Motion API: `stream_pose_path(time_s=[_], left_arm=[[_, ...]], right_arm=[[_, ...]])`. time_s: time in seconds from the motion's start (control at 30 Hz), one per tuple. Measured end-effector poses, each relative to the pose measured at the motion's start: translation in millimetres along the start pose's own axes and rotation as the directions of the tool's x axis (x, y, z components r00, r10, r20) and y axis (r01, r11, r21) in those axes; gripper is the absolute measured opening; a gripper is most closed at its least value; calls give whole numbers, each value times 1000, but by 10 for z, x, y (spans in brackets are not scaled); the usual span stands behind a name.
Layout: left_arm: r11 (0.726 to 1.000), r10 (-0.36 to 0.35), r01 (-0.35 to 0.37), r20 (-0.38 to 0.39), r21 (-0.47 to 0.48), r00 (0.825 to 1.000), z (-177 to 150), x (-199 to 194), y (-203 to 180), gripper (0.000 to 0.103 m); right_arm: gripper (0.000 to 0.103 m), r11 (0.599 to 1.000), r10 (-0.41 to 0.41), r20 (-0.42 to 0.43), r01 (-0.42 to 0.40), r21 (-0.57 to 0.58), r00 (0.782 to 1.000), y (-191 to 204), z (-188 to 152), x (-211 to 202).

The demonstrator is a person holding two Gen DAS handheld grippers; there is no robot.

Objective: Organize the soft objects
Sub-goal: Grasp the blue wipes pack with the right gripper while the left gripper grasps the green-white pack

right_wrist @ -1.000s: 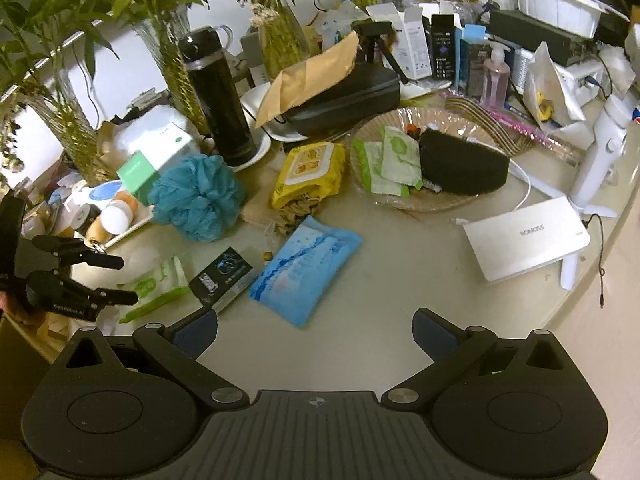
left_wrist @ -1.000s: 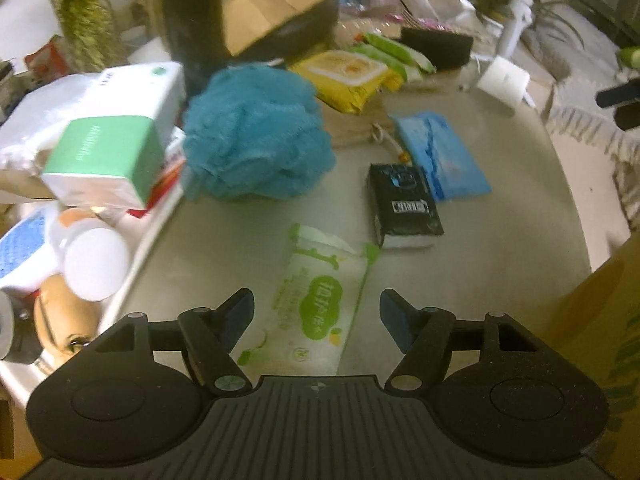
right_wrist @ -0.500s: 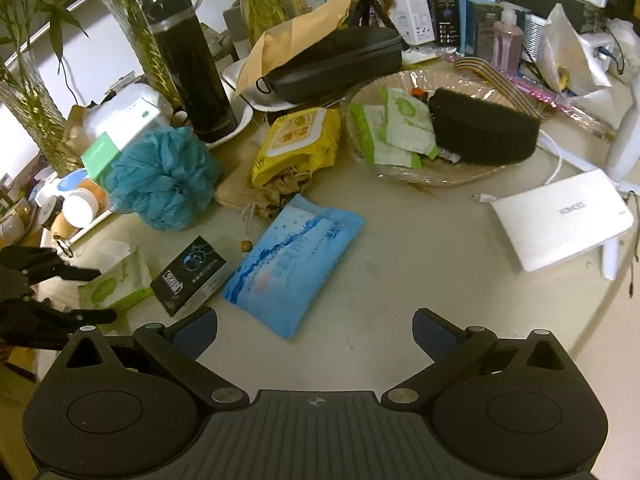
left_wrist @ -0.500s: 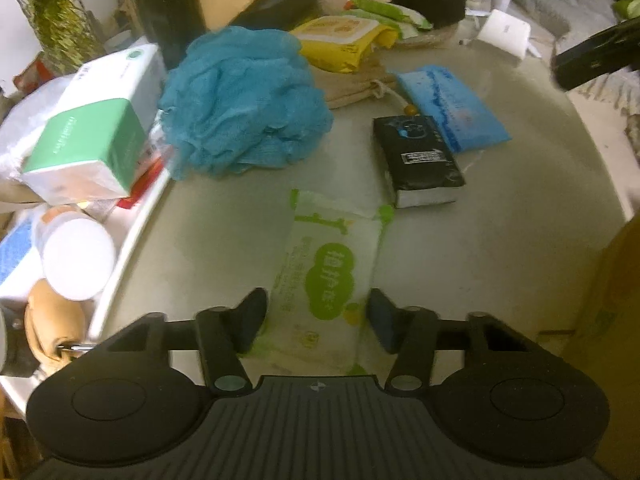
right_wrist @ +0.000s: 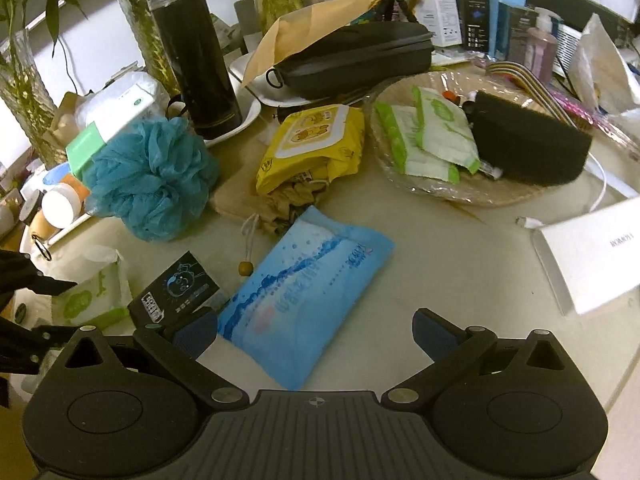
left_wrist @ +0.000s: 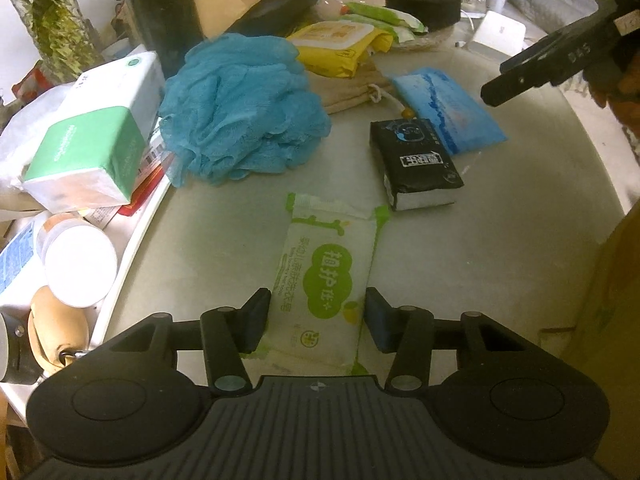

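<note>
The left tool (left_wrist: 317, 316) straddles the near end of the flat green-and-white wipes packet (left_wrist: 326, 280) on the pale worktop (left_wrist: 500, 248), fingers just beside its edges, not yet pinching. Close squarely, then lift level. The right tool (right_wrist: 314, 334) hovers wide open, empty, over the soft blue tissue pack (right_wrist: 308, 304).

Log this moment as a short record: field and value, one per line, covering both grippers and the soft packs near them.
left gripper: open, fingers straddling the green wipes pack, not clamped
right gripper: open, holding nothing, blue pack lying partly between its fingers
black tissue pack: flat on table, between green and blue packs
blue bath pouf: on table, beyond the green pack
basket: holds green wipes packs and a black case
yellow wipes pack: on a tan drawstring bag
</note>
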State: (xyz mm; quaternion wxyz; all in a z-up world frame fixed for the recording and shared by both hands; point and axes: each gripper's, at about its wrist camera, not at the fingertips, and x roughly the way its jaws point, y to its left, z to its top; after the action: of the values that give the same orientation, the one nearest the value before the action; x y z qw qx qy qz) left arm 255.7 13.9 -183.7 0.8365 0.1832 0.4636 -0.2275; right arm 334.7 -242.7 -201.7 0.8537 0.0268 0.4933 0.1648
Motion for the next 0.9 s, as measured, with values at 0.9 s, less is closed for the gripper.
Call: stream_pose_path(time_s=[0.9], left_arm=[[996, 43, -35, 81, -88, 996, 172, -128, 133, 49]], right_arm=[[89, 988, -152, -3, 152, -33, 988, 246, 253, 645]])
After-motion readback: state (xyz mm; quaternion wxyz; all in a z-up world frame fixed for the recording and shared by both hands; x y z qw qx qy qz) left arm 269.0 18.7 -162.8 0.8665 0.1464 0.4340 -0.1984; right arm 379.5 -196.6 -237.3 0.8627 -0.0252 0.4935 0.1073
